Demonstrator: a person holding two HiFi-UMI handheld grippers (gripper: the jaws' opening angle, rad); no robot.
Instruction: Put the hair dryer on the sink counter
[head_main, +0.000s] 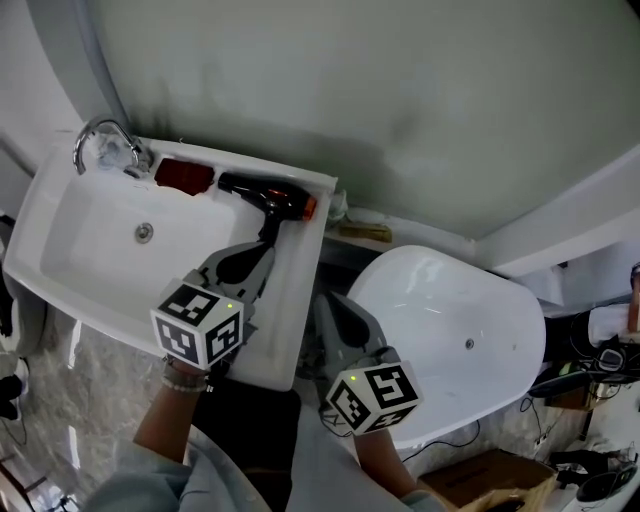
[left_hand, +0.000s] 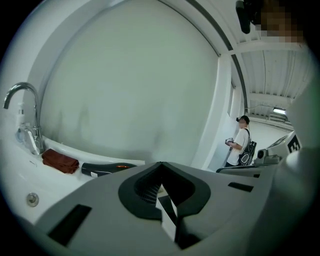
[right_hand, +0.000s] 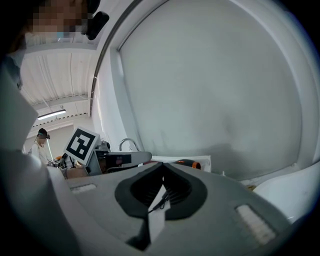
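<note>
**A:** Where does the hair dryer lie for us?

**B:** We see the hair dryer (head_main: 268, 198) on the back ledge of the sink counter (head_main: 295, 330), toward its right corner. The black barrel lies across the ledge with the orange-ringed end to the right. The handle points back our way.

**A:** And the left gripper?

**B:** Our left gripper (head_main: 258, 256) hangs above the counter's right rim, aimed at that handle. In the head view its tips and the handle's end nearly meet. In the left gripper view, though, the hair dryer (left_hand: 105, 168) sits lower and to the left of the tips, apart from them. The jaws are pressed together with nothing between them.

**A:** The right one?

**B:** Our right gripper (head_main: 338, 308) is off the counter's right edge, between the counter and the white tub (head_main: 440, 310). Its jaws meet too, and it holds nothing.

**A:** What lies around the dryer?

**B:** A red cloth (head_main: 184, 175) lies on the same ledge, just left of the barrel; we cannot tell whether they touch. The faucet (head_main: 105, 145) stands at the back left corner, and the drain (head_main: 144, 232) sits in the basin below. Only bare white rim shows between our left tips and the handle. A person (left_hand: 241, 142) stands far off in the left gripper view.
</note>
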